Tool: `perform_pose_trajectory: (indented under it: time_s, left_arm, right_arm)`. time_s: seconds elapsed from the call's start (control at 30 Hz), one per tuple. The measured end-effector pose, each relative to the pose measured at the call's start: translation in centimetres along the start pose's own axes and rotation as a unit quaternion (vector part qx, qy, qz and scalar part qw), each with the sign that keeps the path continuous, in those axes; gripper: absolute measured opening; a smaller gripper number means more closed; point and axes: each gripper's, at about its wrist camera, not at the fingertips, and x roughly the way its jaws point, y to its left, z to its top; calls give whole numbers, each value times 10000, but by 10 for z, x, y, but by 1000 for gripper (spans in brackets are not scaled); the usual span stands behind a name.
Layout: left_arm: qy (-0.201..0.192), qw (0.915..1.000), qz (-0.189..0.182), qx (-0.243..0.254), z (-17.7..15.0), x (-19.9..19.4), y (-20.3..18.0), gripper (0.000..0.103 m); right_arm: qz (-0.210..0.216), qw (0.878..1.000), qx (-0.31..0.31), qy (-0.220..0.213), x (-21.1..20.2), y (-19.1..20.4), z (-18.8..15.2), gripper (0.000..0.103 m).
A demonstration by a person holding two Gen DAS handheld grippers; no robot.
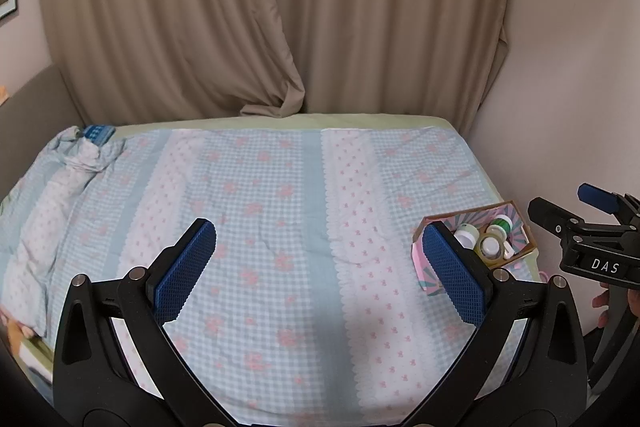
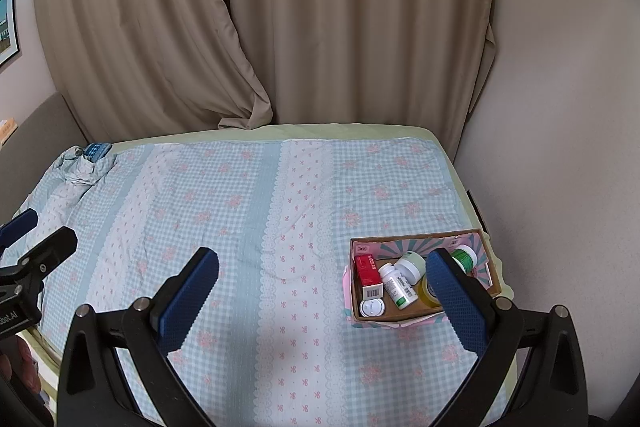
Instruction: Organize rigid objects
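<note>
A cardboard box (image 2: 486, 243) with a pink patterned lining sits near the right edge of the bed. In it lie a red carton (image 2: 368, 273), white pill bottles (image 2: 396, 285), a green-capped jar (image 2: 464, 255), a white lid (image 2: 372, 307) and a yellow jar (image 2: 426, 293). The box also shows in the left wrist view (image 1: 516, 223). My right gripper (image 2: 322, 263) is open and empty, above the bedspread, its right finger over the box. My left gripper (image 1: 318, 235) is open and empty, left of the box.
The bed is covered by a blue checked bedspread (image 2: 240, 227), bunched at the far left corner beside a blue object (image 2: 96, 150). Beige curtains (image 2: 280, 27) hang behind. A wall (image 2: 560, 147) runs along the right. A grey sofa arm (image 1: 28, 107) stands at left.
</note>
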Motion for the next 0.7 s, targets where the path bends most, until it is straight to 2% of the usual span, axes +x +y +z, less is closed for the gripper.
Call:
perform_pose_trajectory:
  time_s: [0.23, 0.5, 0.63, 0.7]
  left_arm:
    - [-41, 10000, -19, -9, 2, -1, 2, 103]
    - [-363, 9979, 429, 316, 2, -8, -8, 103]
    - [-522, 9960, 666, 300, 3, -12, -9, 103]
    - [-562, 9958, 662, 299, 4, -12, -7, 103]
  right_arm:
    - [-5, 10000, -4, -3, 0, 0, 0, 103]
    - [10, 10000, -34, 2, 2, 2, 2, 103]
    - [53, 10000, -76, -5, 5, 5, 3, 103]
    - [93, 9999, -89, -26, 6, 6, 3, 103]
